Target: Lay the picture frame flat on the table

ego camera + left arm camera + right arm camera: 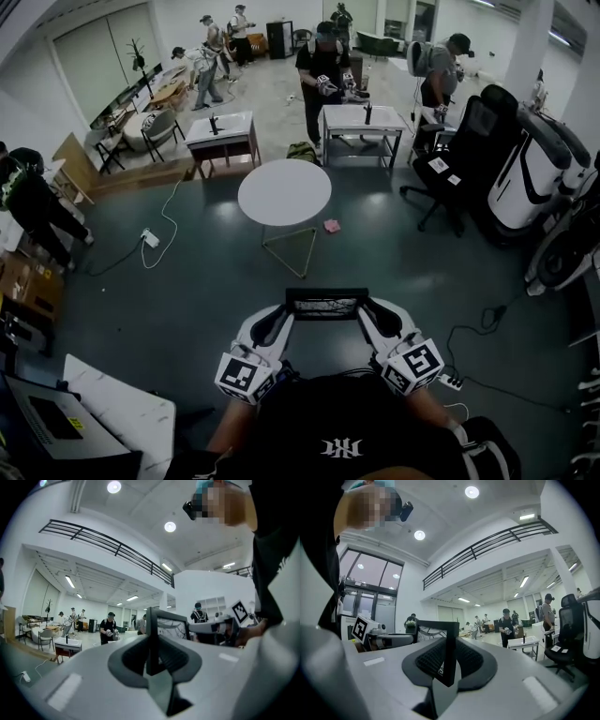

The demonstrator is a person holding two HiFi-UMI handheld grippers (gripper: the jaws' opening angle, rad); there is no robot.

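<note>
A black picture frame (pixel 325 305) hangs in the air in front of my body, held from both sides. My left gripper (pixel 278 325) is shut on its left edge and my right gripper (pixel 372 321) is shut on its right edge. In the left gripper view the frame's edge (pixel 151 637) stands upright between the dark pads, with the right gripper (pixel 219 628) beyond it. The right gripper view shows the frame's other edge (pixel 450 651) clamped the same way, and the left gripper (pixel 389 640) behind it. The round white table (pixel 284 191) stands ahead on the dark floor, well apart from the frame.
A pink scrap (pixel 332 225) lies on the floor by the round table. A white desk corner with a laptop (pixel 56 417) is at my lower left. Black office chairs (pixel 473 150) stand to the right. Several people work at small tables (pixel 361 117) farther back.
</note>
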